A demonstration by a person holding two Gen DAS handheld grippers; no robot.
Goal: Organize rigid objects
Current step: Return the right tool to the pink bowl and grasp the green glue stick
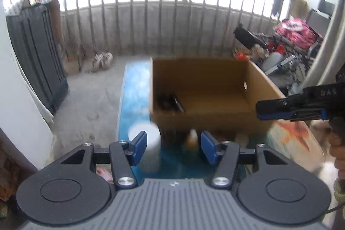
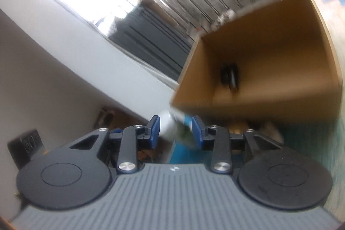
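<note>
We found the left gripper (image 1: 174, 147) open and empty, the upright white bottle (image 1: 151, 148) on the table (image 1: 133, 87) just beyond its left finger, the nearer hand. The right gripper (image 2: 175, 129), likewise open, held nothing. The cardboard box (image 1: 215, 122) stood farther off.

We see our left gripper (image 1: 174, 147) built of black linkage arms with silver screws, blue pads on the fingers (image 1: 139, 148), two round black discs and a grey ribbed body. Our right gripper (image 2: 175, 130) matches it; from the left it shows white lettering, and a knitted cuff (image 1: 339, 189) edges our hand (image 1: 337, 143)
</note>
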